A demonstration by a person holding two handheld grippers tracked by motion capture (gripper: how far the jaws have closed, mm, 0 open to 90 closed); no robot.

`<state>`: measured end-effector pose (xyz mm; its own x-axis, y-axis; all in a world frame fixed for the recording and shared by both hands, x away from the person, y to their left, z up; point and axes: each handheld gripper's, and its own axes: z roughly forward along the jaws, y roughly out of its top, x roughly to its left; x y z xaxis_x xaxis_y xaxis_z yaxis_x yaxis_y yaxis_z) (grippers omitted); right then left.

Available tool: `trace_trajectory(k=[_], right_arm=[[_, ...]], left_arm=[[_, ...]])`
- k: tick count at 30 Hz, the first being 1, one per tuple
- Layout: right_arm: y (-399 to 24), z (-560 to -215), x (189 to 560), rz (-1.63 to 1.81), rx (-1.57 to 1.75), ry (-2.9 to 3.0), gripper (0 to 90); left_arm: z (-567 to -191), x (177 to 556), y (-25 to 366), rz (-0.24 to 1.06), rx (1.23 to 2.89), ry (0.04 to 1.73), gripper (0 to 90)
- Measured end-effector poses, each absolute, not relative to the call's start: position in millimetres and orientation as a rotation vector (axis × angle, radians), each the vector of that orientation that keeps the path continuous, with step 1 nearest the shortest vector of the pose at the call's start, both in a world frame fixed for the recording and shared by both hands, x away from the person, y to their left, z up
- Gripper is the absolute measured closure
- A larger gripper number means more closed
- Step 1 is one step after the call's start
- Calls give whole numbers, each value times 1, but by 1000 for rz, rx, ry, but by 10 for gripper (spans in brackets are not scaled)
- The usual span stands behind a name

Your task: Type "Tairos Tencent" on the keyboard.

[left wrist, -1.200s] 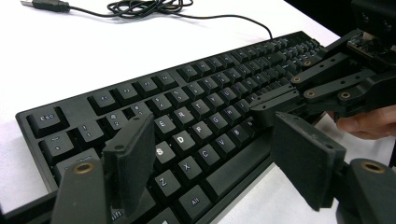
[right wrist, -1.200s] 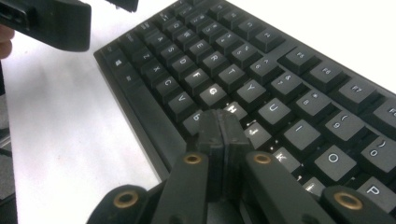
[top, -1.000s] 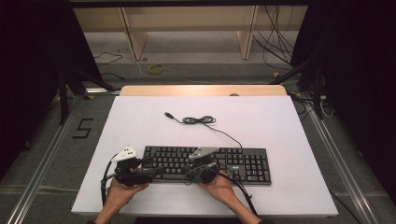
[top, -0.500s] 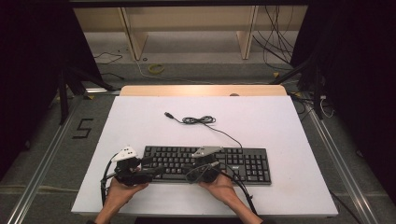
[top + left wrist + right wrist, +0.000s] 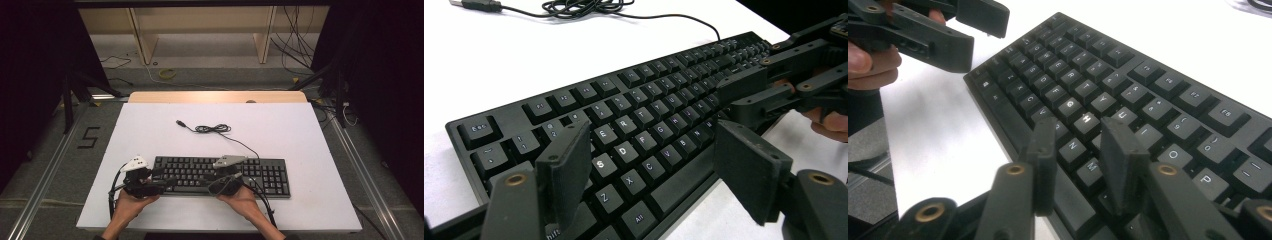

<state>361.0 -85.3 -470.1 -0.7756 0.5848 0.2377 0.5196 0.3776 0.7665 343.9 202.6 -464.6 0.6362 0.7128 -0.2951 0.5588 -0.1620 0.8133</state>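
A black, flat, rectangular plastic keyboard [image 5: 220, 176] with white-lettered keys lies on the white desk [image 5: 300, 135], towards the 6 o'clock edge in the high view, its long side running from 9 to 3 o'clock. A thin black cable [image 5: 240, 145] leaves its far edge and runs towards 11 o'clock, where it coils loosely and ends in a small plug [image 5: 181, 123] lying bare on the desk.

The left tool [image 5: 159, 181] rests at the keyboard's 9 o'clock end, held in the person's left hand [image 5: 131, 204]. In the left gripper view its jaws stand wide apart over the near-left keys, with nothing pinched between them: the tool is released.

The right tool [image 5: 239, 176] sits at the keyboard's near edge, about the middle of its length, in the person's right hand [image 5: 241, 200]. In the right gripper view its jaws stand a little apart above the keys of the letter block, and they have just been opening; no key or other thing is caught between the pads, so this tool is released too.

Each gripper view shows the other tool farther off along the keyboard. Beyond the desk at 12 o'clock a pale wooden shelf frame [image 5: 200, 30] stands on the grey floor [image 5: 210, 75] among loose cables.
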Motion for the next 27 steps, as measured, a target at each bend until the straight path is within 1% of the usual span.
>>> trace_trajectory(k=[4,12,22,27], right_arm=[[-89,-469,360,1390,1012,2541,609],[-96,-463,356,1419,1021,2527,520],[-105,-460,352,1457,1020,2499,464],[-107,-459,349,1460,1013,2493,419]], left_arm=[[-463,345,202,190,1847,1016,321],[-458,351,200,188,1864,1023,353],[-458,363,187,145,1928,1031,432],[-457,370,181,141,1950,1029,471]])
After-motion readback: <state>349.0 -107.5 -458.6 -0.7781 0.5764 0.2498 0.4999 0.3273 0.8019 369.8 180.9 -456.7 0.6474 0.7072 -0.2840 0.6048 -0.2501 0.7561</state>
